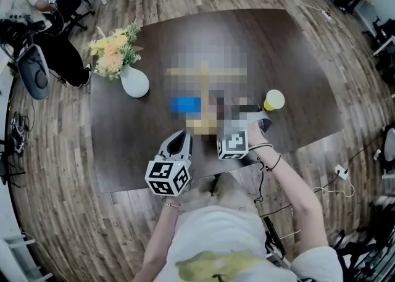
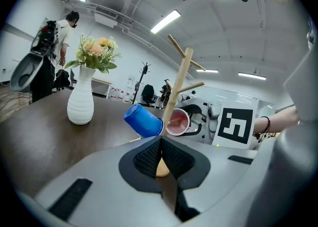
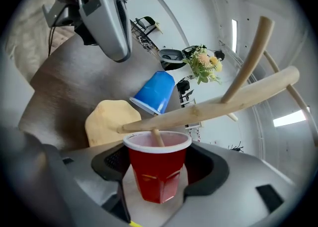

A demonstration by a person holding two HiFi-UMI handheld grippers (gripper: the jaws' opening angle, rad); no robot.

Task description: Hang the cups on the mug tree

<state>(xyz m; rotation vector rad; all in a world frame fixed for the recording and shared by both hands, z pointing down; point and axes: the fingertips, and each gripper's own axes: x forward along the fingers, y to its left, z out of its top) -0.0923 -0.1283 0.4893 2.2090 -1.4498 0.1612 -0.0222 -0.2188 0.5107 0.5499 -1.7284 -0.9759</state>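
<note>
Red cup (image 3: 158, 176) — clamped between right gripper (image 3: 159, 161) jaws, tree peg (image 3: 157, 137) in its mouth | left gripper (image 2: 160, 159) jaws together, empty

No legible text, label, brand name or number is found in any of the three views. Only coded square markers, black on white, are recorded: on the left cube (image 1: 168, 178) and on the right cube (image 1: 233, 145), the latter also being seen in the left gripper view (image 2: 235, 125). No letters or digits are carried by these patterns.
</note>
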